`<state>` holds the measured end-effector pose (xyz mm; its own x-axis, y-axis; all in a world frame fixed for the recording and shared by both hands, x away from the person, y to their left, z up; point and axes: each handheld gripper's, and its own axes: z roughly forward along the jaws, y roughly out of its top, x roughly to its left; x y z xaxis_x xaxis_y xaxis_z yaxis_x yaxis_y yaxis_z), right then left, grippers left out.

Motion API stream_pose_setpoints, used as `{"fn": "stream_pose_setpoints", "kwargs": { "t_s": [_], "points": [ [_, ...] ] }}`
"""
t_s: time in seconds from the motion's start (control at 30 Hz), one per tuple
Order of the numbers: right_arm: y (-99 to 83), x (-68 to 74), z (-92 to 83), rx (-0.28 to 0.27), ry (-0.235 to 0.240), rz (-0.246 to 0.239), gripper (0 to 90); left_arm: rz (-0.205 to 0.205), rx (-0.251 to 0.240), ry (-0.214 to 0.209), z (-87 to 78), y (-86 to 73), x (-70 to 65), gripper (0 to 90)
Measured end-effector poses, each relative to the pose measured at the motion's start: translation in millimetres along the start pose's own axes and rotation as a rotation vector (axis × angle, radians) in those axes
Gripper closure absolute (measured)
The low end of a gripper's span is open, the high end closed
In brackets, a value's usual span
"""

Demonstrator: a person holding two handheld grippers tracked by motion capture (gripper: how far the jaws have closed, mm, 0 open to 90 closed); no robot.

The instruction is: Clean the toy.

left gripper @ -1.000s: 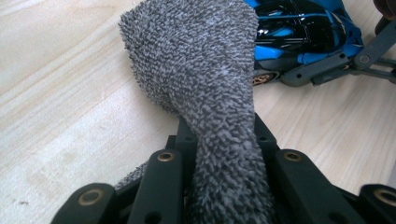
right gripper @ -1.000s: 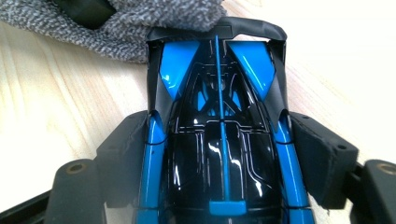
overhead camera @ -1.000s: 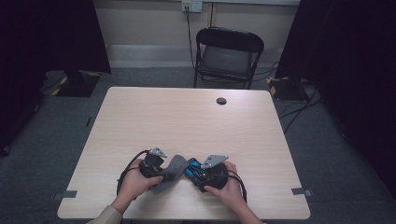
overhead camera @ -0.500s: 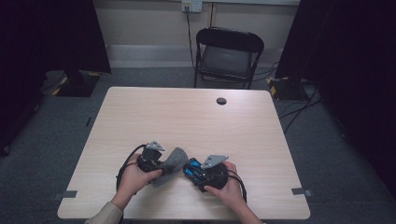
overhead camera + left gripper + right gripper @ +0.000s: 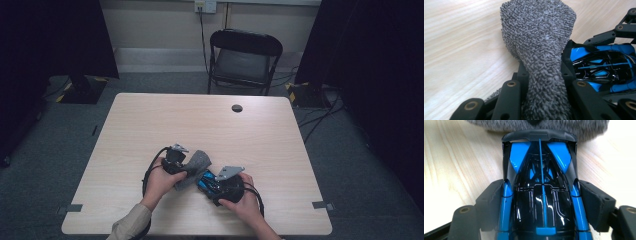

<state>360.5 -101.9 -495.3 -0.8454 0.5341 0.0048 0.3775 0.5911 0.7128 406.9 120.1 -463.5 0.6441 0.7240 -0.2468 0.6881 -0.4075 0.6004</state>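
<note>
Wiping step's on — left gripper (image 5: pixel 186 165) fingers pinch the grey cloth (image 5: pixel 541 50) beside the blue toy car (image 5: pixel 540 195), clamped by the right gripper (image 5: pixel 212 181) above the tabletop (image 5: pixel 150 125); next, rub gently.

High view overhead; gripper views close, sharing cloth (image 5: pixel 536 50).

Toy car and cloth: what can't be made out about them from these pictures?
- Toy car underside and wheels: right gripper view, hidden by its body and the right tongs.
- Car's front end: right gripper view, cut off by the bottom edge.
- Grey cloth lower end: left gripper view, hidden between the left tongs.
- Whether cloth touches car: high view, too small.
- Small dark round thing: high view, too small to identify.
</note>
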Motion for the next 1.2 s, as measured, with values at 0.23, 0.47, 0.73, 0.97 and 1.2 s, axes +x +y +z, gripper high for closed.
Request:
{"fn": "stream_pose_setpoints", "kwargs": {
  "t_s": [0.23, 0.47, 0.73, 0.97, 1.2],
  "points": [
    [-0.5, 0.1, -0.4, -0.001, -0.001, 0.001, 26.1, 0.029, 0.029, -0.018, 0.7, -4.0, -4.1, 71.5],
    [-0.4, 0.1, -0.4, 0.0, 0.0, 0.002, 26.1, 0.037, 0.036, -0.02, -6.0, -10.5, -4.3, 71.6],
    [-0.4, 0.1, -0.4, 0.0, 0.0, 0.002, 26.1, 0.043, 0.038, -0.033, -11.5, -18.1, -4.3, 71.6],
    [-0.3, 0.0, -0.3, 0.0, 0.001, 0.002, 26.0, 0.05, 0.042, -0.036, -16.9, -24.9, -5.0, 71.7],
    [-0.2, 0.0, -0.1, 0.0, 0.0, 0.002, 26.0, 0.048, 0.045, -0.046, -21.9, -32.5, -4.3, 71.7]
  ]
}}
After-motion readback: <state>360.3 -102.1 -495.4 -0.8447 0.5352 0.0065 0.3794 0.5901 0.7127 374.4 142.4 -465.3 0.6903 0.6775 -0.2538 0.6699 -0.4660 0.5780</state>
